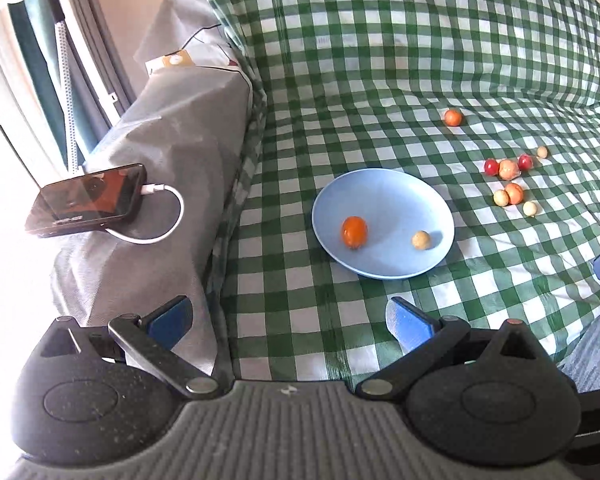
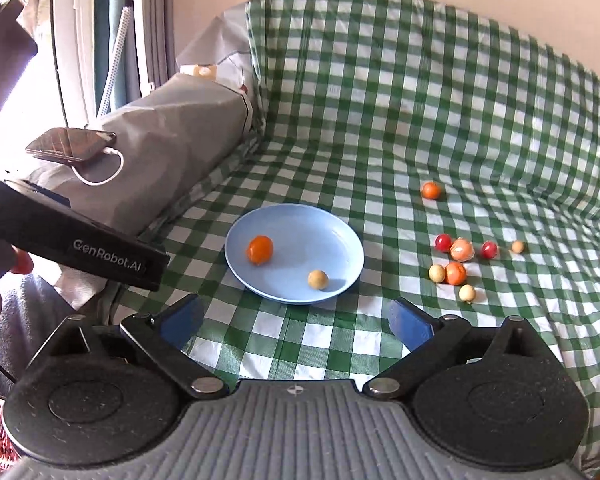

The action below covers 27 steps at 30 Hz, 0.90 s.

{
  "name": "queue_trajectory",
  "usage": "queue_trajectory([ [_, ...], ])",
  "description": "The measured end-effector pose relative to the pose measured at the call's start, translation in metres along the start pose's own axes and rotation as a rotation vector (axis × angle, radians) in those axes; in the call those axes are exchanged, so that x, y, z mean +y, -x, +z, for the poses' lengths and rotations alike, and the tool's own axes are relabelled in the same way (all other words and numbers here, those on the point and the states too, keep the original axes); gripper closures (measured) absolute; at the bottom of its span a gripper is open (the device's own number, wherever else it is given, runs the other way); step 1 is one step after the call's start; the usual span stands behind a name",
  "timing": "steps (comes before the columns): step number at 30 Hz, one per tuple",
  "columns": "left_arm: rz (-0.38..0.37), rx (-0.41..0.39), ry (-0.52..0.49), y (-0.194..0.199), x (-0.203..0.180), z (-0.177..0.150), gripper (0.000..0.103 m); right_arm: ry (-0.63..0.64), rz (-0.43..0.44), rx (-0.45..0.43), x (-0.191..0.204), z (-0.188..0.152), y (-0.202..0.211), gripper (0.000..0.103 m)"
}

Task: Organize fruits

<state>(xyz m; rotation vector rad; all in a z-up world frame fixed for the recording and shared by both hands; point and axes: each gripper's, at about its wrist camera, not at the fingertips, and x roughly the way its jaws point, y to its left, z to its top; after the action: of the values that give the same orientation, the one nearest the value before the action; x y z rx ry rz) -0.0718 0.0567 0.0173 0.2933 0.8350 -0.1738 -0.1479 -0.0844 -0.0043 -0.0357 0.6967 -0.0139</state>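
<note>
A light blue plate [image 1: 383, 196] [image 2: 300, 224] lies on the green checked cloth. It holds an orange fruit [image 1: 354, 232] [image 2: 260, 249] and a small beige fruit [image 1: 421, 239] [image 2: 317, 279]. To its right, loose on the cloth, lies a cluster of several red, orange and beige fruits [image 1: 508, 169] [image 2: 461, 249], and one orange fruit [image 1: 453, 117] [image 2: 430, 190] farther back. My left gripper [image 1: 288, 322] is open and empty, near the plate's front left. My right gripper [image 2: 296, 324] is open and empty, just in front of the plate.
A grey-covered armrest [image 1: 172, 128] [image 2: 168, 136] at the left carries a phone [image 1: 88, 200] [image 2: 70, 145] with a white cable. The left gripper's black body [image 2: 80, 240] shows at the left of the right wrist view. The checked backrest [image 2: 419, 80] rises behind.
</note>
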Motion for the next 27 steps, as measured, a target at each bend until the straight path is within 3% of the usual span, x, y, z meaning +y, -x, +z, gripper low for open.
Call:
queue_trajectory([
  [6, 0.032, 0.003, -0.002, 0.009, 0.001, -0.008, 0.000, -0.010, -0.019, -0.032, 0.002, -0.004, 0.012, 0.004],
  [13, -0.020, -0.011, 0.020, 0.014, 0.004, -0.007, 0.000, -0.002, -0.019, -0.037, 0.000, -0.006, 0.015, 0.003],
  [27, -0.007, 0.035, 0.003, 0.004, 0.002, -0.009, 0.000, -0.004, -0.021, -0.036, 0.002, -0.006, 0.016, 0.003],
])
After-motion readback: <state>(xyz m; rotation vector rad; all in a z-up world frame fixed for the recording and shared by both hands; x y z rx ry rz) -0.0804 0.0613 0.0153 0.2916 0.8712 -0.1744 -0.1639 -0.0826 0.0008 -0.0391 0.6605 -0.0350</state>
